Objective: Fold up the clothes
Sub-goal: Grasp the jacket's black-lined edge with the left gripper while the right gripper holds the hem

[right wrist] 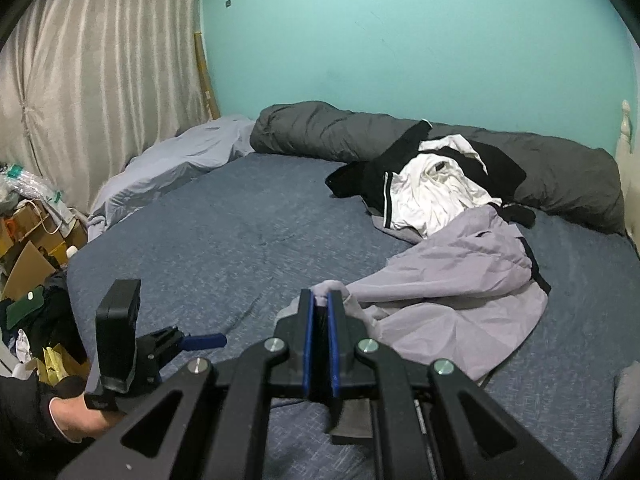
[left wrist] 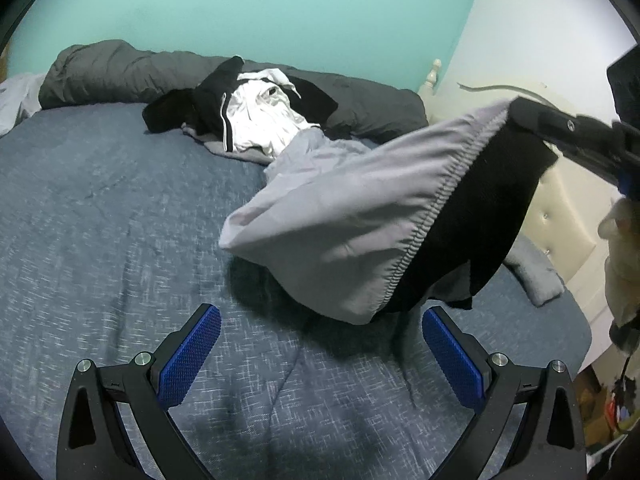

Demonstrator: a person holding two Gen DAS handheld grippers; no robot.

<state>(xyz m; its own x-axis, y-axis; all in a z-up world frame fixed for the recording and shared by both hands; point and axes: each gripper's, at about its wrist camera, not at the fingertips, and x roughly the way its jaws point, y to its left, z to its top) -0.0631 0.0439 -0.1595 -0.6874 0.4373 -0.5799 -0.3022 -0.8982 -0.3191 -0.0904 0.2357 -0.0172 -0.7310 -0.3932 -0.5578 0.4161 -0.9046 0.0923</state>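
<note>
Right gripper (right wrist: 322, 300) pinched tight on a bunched edge of the light grey shorts (right wrist: 452, 292), blue pads nearly together with cloth peeking out at the tips. From the left wrist view, same shorts (left wrist: 348, 216) hanging lifted at 2 o'clock, black mesh lining (left wrist: 476, 220) exposed below the gathered waistband, far end trailing on the blue bedspread (left wrist: 100, 220). Left gripper (left wrist: 322, 354) spread wide, nothing between its blue pads, hovering over the bedspread at 6 o'clock, just short of the shorts' drooping lower edge. Heap of black and white clothes (right wrist: 432, 184) at 1 o'clock in the right wrist view, resting against a rolled dark grey duvet (right wrist: 320, 132) along the turquoise wall (right wrist: 400, 40).
</note>
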